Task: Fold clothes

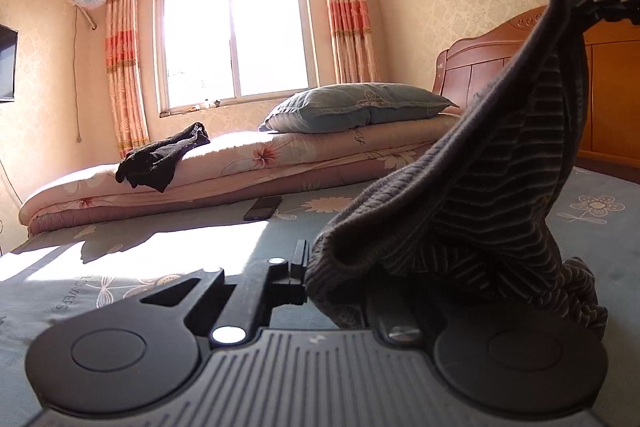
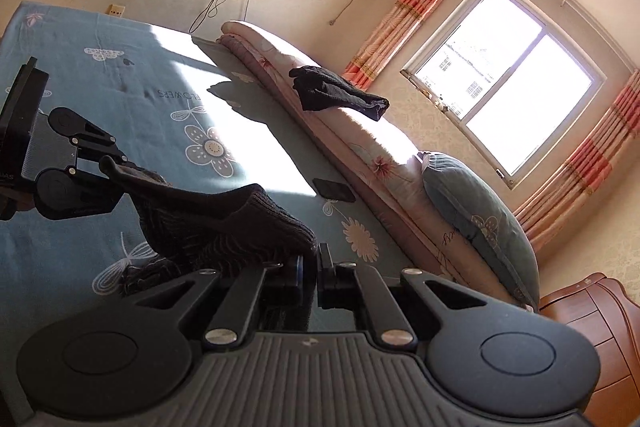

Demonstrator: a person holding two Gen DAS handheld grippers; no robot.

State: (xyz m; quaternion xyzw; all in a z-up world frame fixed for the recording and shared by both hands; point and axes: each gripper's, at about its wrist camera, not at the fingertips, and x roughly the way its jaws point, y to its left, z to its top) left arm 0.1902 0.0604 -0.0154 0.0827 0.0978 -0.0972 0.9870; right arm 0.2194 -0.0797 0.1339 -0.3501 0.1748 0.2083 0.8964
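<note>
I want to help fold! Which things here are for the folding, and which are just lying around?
For the folding:
- striped sweater, pinched by both
- left hand-held gripper
- right hand-held gripper
- black garment, maybe next

Just lying around:
- phone
- pillow
- folded quilt

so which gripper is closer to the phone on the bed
Left. The left gripper holds the striped garment low over the sheet, in front of the phone. The right gripper holds the other end higher, off to the side.
</note>
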